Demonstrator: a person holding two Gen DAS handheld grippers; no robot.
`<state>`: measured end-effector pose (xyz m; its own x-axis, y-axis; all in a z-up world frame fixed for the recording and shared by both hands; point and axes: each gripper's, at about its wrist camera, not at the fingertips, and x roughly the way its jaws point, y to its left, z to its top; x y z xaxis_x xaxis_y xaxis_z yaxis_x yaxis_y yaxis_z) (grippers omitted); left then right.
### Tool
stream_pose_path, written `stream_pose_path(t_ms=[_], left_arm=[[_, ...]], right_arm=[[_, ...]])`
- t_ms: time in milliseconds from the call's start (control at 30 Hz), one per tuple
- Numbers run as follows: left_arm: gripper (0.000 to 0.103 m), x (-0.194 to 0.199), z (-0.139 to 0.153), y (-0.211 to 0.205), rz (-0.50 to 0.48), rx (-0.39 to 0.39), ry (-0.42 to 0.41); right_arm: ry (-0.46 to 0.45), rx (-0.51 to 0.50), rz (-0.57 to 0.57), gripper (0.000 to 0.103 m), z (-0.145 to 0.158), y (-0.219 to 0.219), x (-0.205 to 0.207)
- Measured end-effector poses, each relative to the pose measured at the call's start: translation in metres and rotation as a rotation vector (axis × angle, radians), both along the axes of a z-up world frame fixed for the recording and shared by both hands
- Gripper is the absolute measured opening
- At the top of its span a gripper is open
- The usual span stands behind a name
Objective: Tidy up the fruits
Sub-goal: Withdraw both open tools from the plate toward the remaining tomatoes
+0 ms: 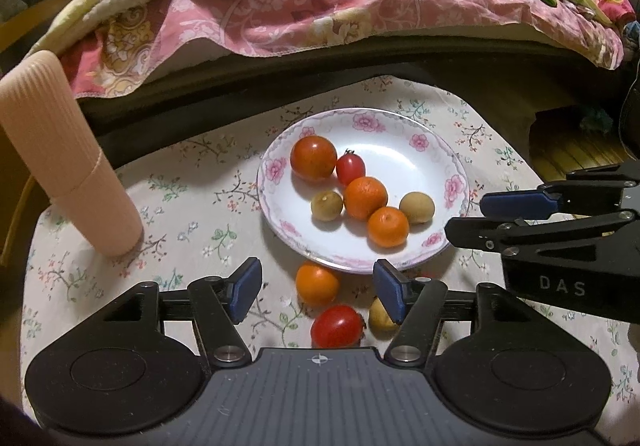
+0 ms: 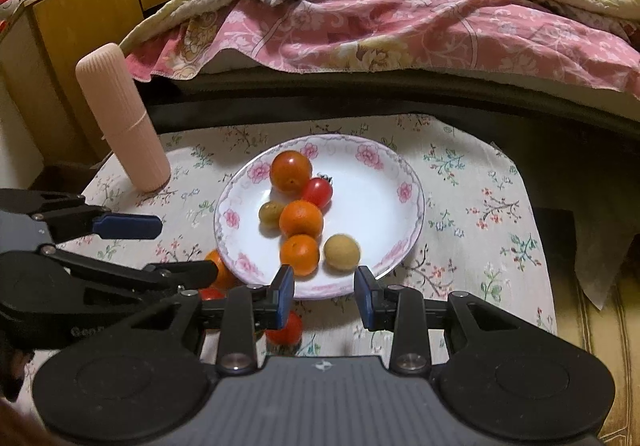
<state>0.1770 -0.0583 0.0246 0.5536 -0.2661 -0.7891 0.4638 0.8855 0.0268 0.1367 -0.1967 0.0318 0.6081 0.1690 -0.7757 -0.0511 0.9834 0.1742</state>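
While the plate [image 1: 280, 201] already holds six fruits, I see my left gripper [image 1: 316, 288] spread empty over the orange [image 1: 317, 283] and soft, slippery tomato [image 1: 337, 326] beside it; right gripper [image 2: 325, 296] likewise released; grip across middles gently

White floral-rimmed plate [image 1: 418, 141], holding six small fruits: two tomatoes [image 1: 313, 158], two oranges [image 1: 365, 197], two brownish-green round fruits [image 1: 417, 207]. Off the plate, on the floral cloth: one orange [image 1: 317, 283], one red tomato [image 1: 337, 326], one yellowish fruit [image 1: 380, 316], possibly a longan.
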Motion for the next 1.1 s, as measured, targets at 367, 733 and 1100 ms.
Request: stream_pose_path(t_ms=[367, 733, 1100], left_arm=[[0.074, -0.023, 0.005, 0.001, -0.023, 0.011, -0.004], [0.079, -0.038, 0.004, 0.003, -0.032, 0.026, -0.003], [0.079, -0.052, 0.002, 0.007, -0.039, 0.036, 0.014]], right_arm=[[0.019, 0.002, 0.014, 0.036, 0.0, 0.008, -0.02], [0.039, 0.014, 0.008, 0.036, -0.002, 0.01, -0.034], [0.048, 0.02, 0.008, 0.036, -0.003, 0.014, -0.044]])
